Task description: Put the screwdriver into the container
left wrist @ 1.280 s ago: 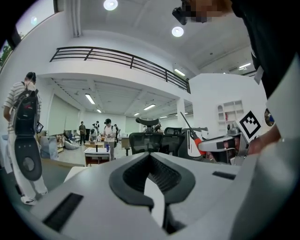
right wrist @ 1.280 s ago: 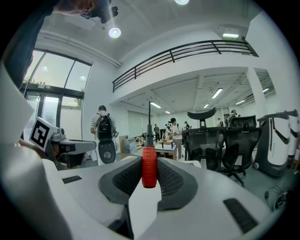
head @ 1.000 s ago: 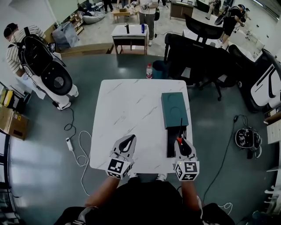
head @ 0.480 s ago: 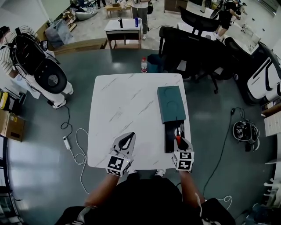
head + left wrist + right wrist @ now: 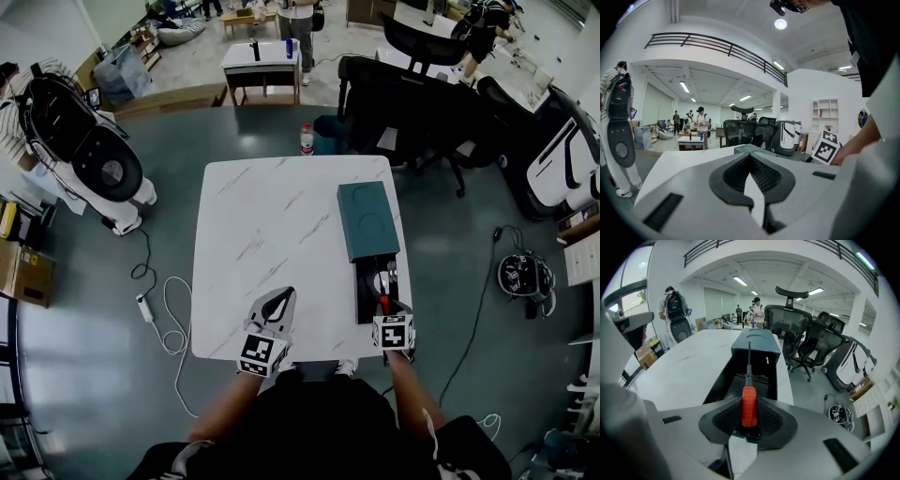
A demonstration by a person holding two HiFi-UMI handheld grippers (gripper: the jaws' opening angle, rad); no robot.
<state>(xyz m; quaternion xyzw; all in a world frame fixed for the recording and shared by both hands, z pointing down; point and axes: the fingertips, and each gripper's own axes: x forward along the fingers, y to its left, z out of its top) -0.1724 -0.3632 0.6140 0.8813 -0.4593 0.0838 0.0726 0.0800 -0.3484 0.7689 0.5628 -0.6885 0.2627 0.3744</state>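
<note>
The right hand-held gripper clamps the screwdriver by its red handle, with the shaft reaching over the open black container on the tabletop. The left hand-held gripper is at the tabletop's near edge, its jaws together and empty.

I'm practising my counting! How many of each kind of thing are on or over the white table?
Screwdriver: 1
Black container: 1
Teal lid: 1
Claws: 2, the left claw and the right claw
Total: 5
</note>
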